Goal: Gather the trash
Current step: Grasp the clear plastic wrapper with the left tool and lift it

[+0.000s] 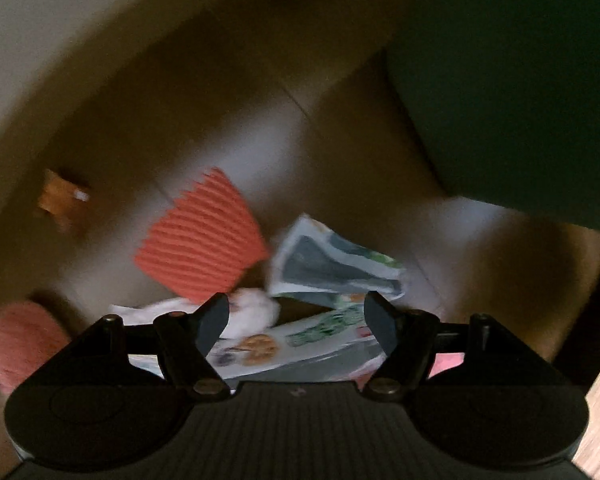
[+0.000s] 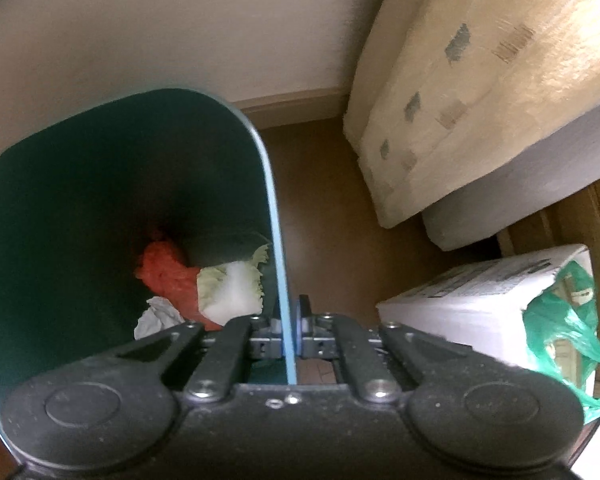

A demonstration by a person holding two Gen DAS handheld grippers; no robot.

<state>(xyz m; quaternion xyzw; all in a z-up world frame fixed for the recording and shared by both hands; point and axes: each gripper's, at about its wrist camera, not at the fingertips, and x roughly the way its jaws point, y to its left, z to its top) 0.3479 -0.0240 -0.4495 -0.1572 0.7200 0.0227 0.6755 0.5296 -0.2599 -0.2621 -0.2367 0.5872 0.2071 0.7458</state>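
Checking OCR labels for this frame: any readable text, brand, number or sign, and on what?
None legible.
White cardboard box beside the dark green plastic bin: rows of dark print on its top face, too small and blurred to read.
Glossy printed flyers on the brown floor: pictures and colour blocks only, motion-blurred, no readable words.
Small orange wrapper: too blurred.

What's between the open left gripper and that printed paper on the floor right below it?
Nothing visible. The left gripper hangs open over the printed paper, with a white crumpled wad and the red corrugated piece beside it, not over it. The view is blurred.
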